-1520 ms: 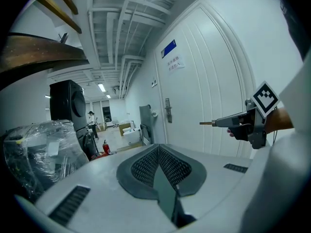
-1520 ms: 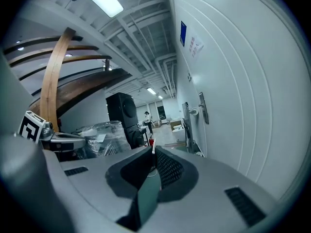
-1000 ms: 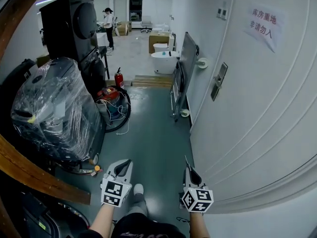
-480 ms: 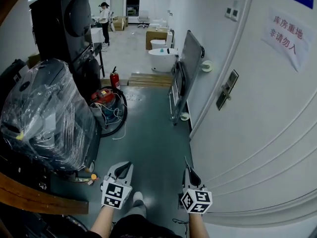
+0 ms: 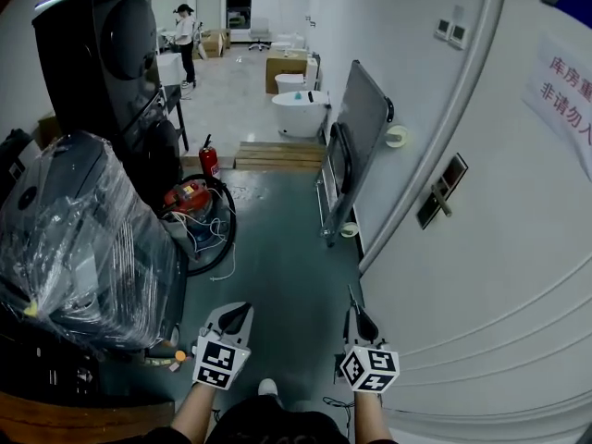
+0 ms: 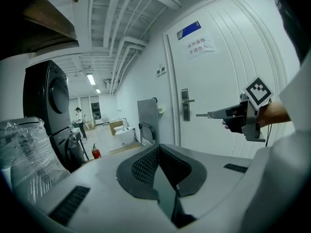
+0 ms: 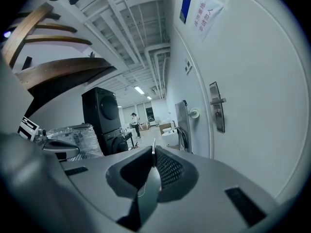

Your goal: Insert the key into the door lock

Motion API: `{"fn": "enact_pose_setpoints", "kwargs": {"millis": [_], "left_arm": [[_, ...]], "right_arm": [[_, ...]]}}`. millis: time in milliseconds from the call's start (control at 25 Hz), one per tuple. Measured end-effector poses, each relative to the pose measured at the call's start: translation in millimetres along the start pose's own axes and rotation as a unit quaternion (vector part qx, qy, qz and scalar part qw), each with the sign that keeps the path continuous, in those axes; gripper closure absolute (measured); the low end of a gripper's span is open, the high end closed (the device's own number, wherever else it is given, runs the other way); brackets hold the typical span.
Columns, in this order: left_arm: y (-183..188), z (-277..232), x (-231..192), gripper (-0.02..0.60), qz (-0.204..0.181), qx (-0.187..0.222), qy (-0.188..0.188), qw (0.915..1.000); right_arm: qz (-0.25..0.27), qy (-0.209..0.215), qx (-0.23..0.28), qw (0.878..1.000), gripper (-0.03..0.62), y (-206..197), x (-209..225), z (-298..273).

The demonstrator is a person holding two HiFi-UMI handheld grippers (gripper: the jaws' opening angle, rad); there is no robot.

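The white door (image 5: 499,276) fills the right side, and its dark lock plate with lever handle (image 5: 439,195) sits well ahead of and above both grippers. My right gripper (image 5: 355,311) is low near the door, shut on a thin metal key (image 5: 351,296) that points forward. In the right gripper view the key (image 7: 153,148) sticks out between the closed jaws, with the lock plate (image 7: 216,113) far off to the right. My left gripper (image 5: 231,320) hangs beside it, shut and holding nothing. From the left gripper view (image 6: 158,147), the right gripper (image 6: 233,113) is level with the lock (image 6: 185,104).
A plastic-wrapped machine (image 5: 79,239) and a tall black cabinet (image 5: 111,63) line the left. A red vacuum with hoses (image 5: 190,197) and a fire extinguisher (image 5: 204,160) stand on the floor. A grey board (image 5: 356,132) leans on the wall ahead. A person (image 5: 185,30) stands far off.
The view has shifted: the lock plate has slid right and down in the head view, and the wrapped machine lower left. Both grippers keep their places, still shut.
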State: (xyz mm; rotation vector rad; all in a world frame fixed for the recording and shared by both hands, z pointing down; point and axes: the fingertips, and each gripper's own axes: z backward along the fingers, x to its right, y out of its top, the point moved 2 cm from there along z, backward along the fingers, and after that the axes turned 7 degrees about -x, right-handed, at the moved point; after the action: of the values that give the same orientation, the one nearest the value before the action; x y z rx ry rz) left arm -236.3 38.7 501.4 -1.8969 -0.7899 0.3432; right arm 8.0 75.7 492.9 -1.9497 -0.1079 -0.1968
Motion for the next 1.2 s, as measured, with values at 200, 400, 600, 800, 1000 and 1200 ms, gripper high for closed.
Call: {"fn": "enact_pose_setpoints", "kwargs": {"millis": [200,400,600,800,1000,1200], "left_arm": [[9,-30,-21,0.569,-0.010,-0.006,-0.015,0.9998],[24,-56,-37,0.568,-0.016,0.004,-0.024,0.9996],[40,-84,-44,0.569,-0.012,0.014,-0.030,0.9994],[62,-120,-50,0.569,-0.021,0.024,-0.035,0.9989],[71,-159,-58,0.569,-0.027,0.016,-0.042,0.9986],[80,-198,-62,0.568,-0.034,0.007,-0.049,0.9982]], "right_arm": [[-0.010,-0.019,0.003,1.000,0.514,9,9,-26],[-0.022,-0.040,0.018,0.999,0.514,26,22,-45],[-0.016,-0.044,0.023,0.999,0.514,38,31,-67],[-0.022,-0.047,0.030,0.998,0.514,54,49,-93],[-0.026,-0.052,0.027,0.998,0.514,63,69,-126],[-0.039,-0.057,0.019,0.997,0.514,71,92,-158]]}}
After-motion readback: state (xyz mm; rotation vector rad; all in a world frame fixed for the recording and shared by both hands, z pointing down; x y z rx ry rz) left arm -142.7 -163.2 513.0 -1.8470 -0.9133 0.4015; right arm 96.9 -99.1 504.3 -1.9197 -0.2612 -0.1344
